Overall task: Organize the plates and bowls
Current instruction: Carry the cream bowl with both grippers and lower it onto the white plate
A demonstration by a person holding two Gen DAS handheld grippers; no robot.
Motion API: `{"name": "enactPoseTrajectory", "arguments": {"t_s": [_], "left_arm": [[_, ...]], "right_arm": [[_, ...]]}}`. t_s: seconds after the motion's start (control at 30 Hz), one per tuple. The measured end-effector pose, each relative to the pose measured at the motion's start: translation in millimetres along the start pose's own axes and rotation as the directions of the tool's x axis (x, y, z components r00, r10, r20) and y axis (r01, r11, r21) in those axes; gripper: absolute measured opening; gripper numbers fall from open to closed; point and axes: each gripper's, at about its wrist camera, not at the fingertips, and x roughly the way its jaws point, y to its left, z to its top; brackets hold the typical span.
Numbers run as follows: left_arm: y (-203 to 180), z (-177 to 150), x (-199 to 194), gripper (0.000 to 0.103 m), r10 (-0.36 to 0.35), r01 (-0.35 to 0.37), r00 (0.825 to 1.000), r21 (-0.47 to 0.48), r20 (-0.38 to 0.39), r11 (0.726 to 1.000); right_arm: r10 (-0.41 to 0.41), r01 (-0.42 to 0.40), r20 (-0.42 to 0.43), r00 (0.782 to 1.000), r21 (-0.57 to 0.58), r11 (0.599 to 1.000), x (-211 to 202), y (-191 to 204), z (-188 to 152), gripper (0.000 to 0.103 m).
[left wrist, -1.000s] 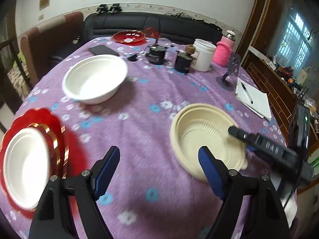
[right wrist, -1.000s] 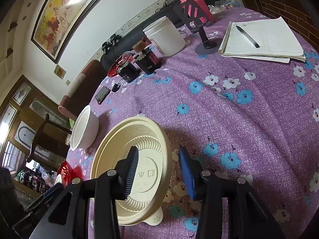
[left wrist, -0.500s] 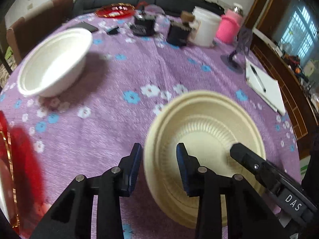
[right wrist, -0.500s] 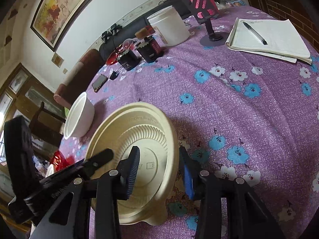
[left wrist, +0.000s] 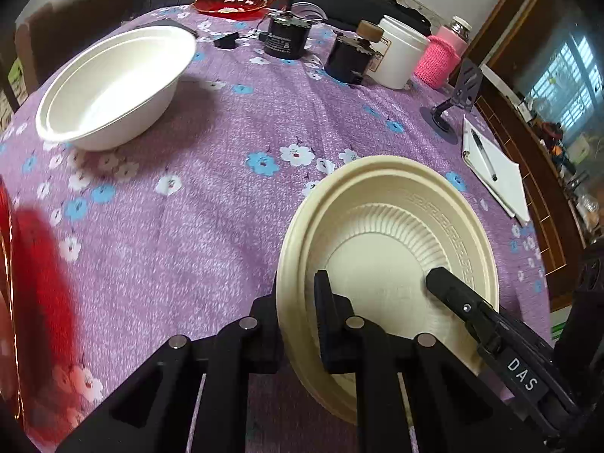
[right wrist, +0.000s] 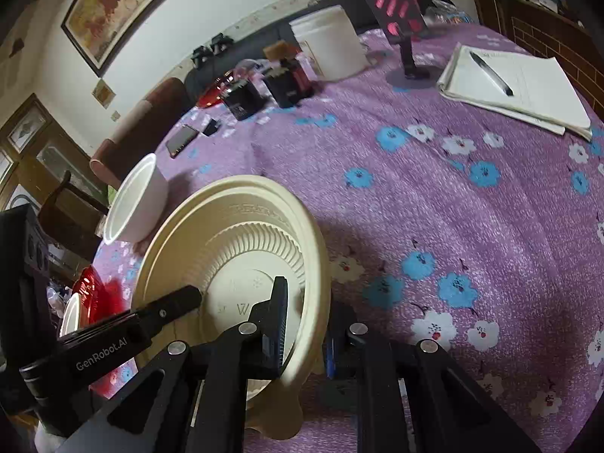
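Note:
A cream plastic bowl (left wrist: 396,234) sits tilted above the purple flowered tablecloth (left wrist: 211,196). My left gripper (left wrist: 298,302) is shut on its left rim, one finger inside and one outside. My right gripper (right wrist: 305,321) is shut on the opposite rim of the cream bowl (right wrist: 241,241). Each gripper's finger shows inside the bowl in the other's view. A white bowl (left wrist: 113,83) stands at the far left, also in the right wrist view (right wrist: 136,200). A red plate (right wrist: 85,290) with a white dish on it lies at the left edge.
At the back stand a red dish (left wrist: 230,2), two black devices (left wrist: 287,34), a white jar (left wrist: 400,56) and a pink bottle (left wrist: 439,60). A phone stand (left wrist: 456,102) and a notebook with a pen (left wrist: 494,173) lie at the right. A phone (right wrist: 181,139) lies behind the white bowl.
My left gripper moved right to the cream bowl and closed on its left rim. My right gripper closed on the other rim. The bowl has tilted up between them.

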Motion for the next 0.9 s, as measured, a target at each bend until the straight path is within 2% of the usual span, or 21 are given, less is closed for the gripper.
{"name": "enactPoseTrajectory", "arguments": {"t_s": [0.17,0.3,0.43,0.57,0.67,0.8,0.9], "left_arm": [[5.1,-8.5,-20.4,0.013,-0.006,0.006,1.0,-0.003,0.029,1.0],[11.3,-23.9,-47.4,0.014,0.034,-0.036,0.996,0.033,0.079,0.999],[24.4,-41.2,-81.6,0.015,0.089,-0.103,0.982,0.078,0.164,0.992],[46.1,-46.6,-111.6,0.015,0.11,-0.123,0.97,0.048,0.217,0.991],[60.2,-50.4,-131.0,0.015,0.092,-0.1,0.965,0.02,0.247,0.995],[76.5,-59.2,-159.4,0.015,0.097,-0.101,0.948,-0.001,0.305,0.995],[94.0,-64.7,-172.7,0.015,0.089,-0.085,0.945,-0.029,0.314,0.996]], "right_arm": [[0.029,-0.027,0.032,0.999,-0.043,0.999,-5.7,12.2,-3.1,0.015],[0.067,-0.062,0.062,0.996,-0.087,0.994,-16.0,31.2,-11.6,0.015],[0.133,-0.124,0.078,0.988,-0.115,0.986,-29.6,57.7,-23.2,0.015],[0.186,-0.18,0.058,0.981,-0.092,0.979,-36.9,84.7,-41.1,0.015],[0.166,-0.156,0.067,0.984,-0.136,0.978,-42.3,109.3,-50.6,0.015],[0.174,-0.161,0.06,0.983,-0.177,0.971,-48.4,137.8,-56.3,0.015],[0.18,-0.165,0.058,0.982,-0.201,0.966,-51.6,156.5,-57.7,0.015]]}}
